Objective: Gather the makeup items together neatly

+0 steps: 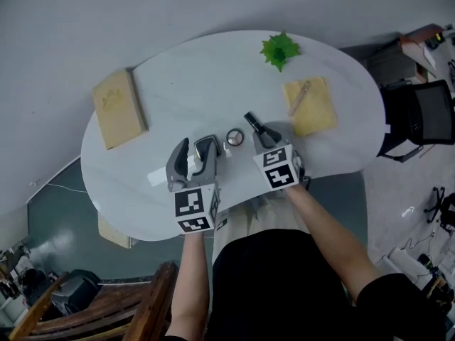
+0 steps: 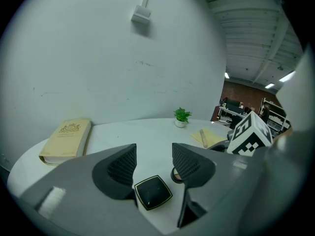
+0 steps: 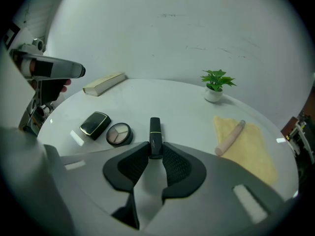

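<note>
My right gripper [image 3: 156, 150] is shut on the near end of a black lipstick tube [image 3: 155, 132], which points away over the white table [image 1: 178, 84]. In the head view the tube [image 1: 252, 123] sticks out ahead of that gripper [image 1: 261, 135]. To its left lie a round eyeshadow compact [image 3: 119, 133] and a black square compact [image 3: 95, 123]. My left gripper [image 2: 155, 162] is open above the square compact [image 2: 153, 192], its pads clear of it. A pink tube [image 3: 229, 137] rests on a yellow cloth [image 3: 251, 149] to the right.
A tan book [image 1: 119, 109] lies at the table's far left. A small green plant [image 1: 279, 50] stands at the far edge. A black office chair [image 1: 419, 116] is beside the table on the right, a wooden chair [image 1: 121, 307] below left.
</note>
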The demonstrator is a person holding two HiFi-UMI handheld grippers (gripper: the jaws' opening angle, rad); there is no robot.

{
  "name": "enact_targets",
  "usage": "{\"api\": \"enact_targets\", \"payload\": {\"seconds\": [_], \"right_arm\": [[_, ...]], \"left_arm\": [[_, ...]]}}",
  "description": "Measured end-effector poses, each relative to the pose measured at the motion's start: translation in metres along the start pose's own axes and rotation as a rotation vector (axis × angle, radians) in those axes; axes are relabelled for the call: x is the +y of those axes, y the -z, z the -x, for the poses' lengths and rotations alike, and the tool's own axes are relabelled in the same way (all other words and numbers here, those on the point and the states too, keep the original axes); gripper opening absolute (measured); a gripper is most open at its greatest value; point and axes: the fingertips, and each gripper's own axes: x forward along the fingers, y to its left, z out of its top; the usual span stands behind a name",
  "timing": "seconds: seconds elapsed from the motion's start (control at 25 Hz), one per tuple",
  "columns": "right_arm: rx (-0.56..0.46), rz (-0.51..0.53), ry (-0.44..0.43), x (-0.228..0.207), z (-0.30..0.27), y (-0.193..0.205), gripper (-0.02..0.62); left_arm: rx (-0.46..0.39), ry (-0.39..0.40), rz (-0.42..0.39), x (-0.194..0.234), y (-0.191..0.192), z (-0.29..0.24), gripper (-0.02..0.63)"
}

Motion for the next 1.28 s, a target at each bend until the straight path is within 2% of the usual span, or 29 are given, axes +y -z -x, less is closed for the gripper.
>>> {"api": "enact_targets", "payload": {"seconds": [0.24, 0.44, 0.6, 1.28], "right_arm": [[-0.007, -0.066, 0.054, 0.001, 0.004, 0.010, 0.098], [-0.015, -0.160, 0.113, 0.001, 0.009, 0.017, 0.098], [-0.014, -0.187, 0.141, 0.004, 0.009, 0.022, 0.098], [-0.024, -0.209, 0.086, 0.010, 0.004, 0.017, 0.101]], "left_arm": [[0.008, 0.022, -0.013, 0.002, 0.001, -0.004, 0.224], [0.006, 0.036, -0.027, 0.003, -0.002, -0.005, 0.224], [-0.004, 0.032, -0.025, 0.004, -0.006, -0.004, 0.224], [-0.004, 0.000, -0.008, 0.009, 0.002, 0.006, 0.222]]}}
